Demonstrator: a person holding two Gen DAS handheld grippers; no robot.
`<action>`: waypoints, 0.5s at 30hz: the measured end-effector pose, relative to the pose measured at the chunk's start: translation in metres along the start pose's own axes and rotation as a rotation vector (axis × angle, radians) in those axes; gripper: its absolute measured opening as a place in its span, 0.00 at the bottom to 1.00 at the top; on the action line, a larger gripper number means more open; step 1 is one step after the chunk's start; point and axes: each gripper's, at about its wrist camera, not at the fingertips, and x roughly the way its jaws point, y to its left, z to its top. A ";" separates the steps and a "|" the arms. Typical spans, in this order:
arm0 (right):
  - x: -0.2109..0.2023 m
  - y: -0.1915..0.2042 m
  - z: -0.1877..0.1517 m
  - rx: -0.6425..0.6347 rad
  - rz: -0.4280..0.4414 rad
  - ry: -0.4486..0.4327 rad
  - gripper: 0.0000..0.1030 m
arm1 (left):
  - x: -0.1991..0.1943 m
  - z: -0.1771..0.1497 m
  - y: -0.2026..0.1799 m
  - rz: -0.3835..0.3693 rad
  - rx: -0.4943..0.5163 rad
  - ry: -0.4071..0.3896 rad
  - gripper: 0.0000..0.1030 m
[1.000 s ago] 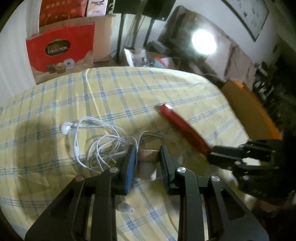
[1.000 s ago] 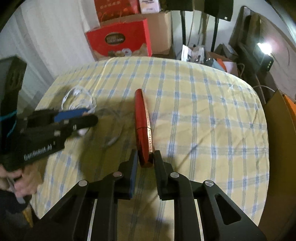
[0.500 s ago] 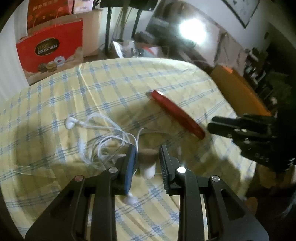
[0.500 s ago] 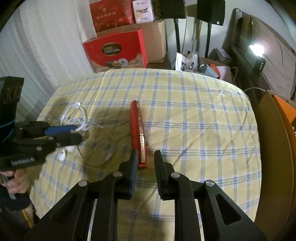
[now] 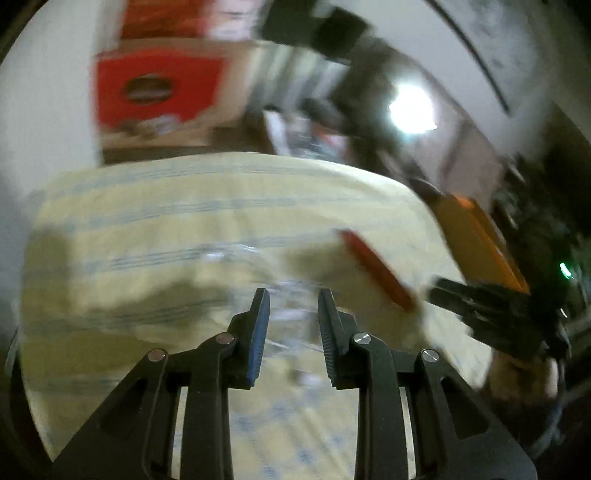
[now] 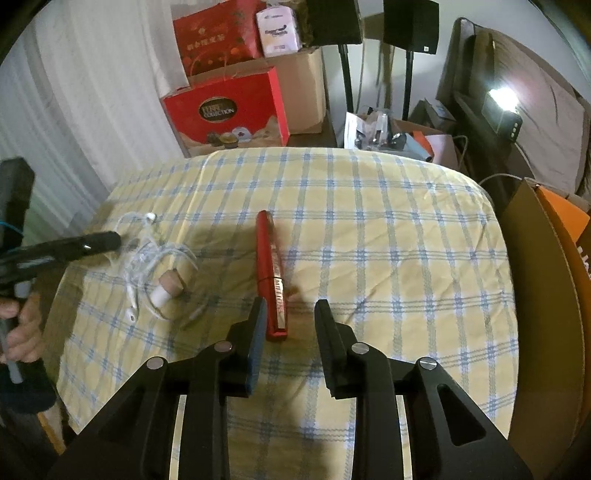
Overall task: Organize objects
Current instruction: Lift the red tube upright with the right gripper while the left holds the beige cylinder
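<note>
Right wrist view, with a blurred left wrist view. Your right gripper [image 6: 290, 306] hangs above the near edge of the tabletop [image 6: 388, 240], which is covered by a yellow cloth with a blue check. Its jaws have just been opening and now stand apart. The near end of the red tube [image 6: 271, 273] lies between them, flat on the cloth and just beside the blue-padded finger. The other finger is clear of it, so nothing is clamped.

To the left, your left gripper [image 5: 291, 295] reaches over a tangle of white earphones [image 6: 147, 251]. Its jaws show a gap; the blur hides whether anything sits in it. A small beige piece with a white end [image 6: 168, 290] rests on the cloth among the earphone cable, apart from that gripper's tips. Your hand [image 6: 22, 325] grips the handle at the picture's left edge.

Beyond the far edge of the tabletop stands an open cardboard box [image 6: 303, 92]. It holds a red patterned bag [image 6: 218, 37] and a white packet [image 6: 279, 31]. A red gift bag [image 6: 225, 110] printed with chocolates stands upright in front of the box; its contents are not visible.
</note>
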 end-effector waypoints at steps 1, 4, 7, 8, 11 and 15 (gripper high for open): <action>0.001 0.001 0.000 0.002 0.005 0.001 0.26 | 0.005 -0.001 -0.010 0.000 0.032 0.016 0.23; 0.003 0.005 0.000 -0.006 0.004 0.006 0.26 | 0.026 -0.002 -0.033 0.040 0.089 0.053 0.23; 0.001 0.007 0.001 -0.011 0.006 0.001 0.26 | 0.047 -0.006 -0.048 0.052 0.135 0.092 0.23; 0.001 0.007 0.001 -0.011 0.005 0.002 0.26 | 0.051 -0.007 -0.051 0.086 0.146 0.098 0.23; 0.000 0.006 0.001 -0.004 0.004 0.000 0.26 | 0.059 -0.010 -0.051 0.139 0.165 0.110 0.23; -0.002 0.004 0.000 0.004 0.005 -0.005 0.26 | 0.058 -0.009 -0.040 0.131 0.140 0.098 0.24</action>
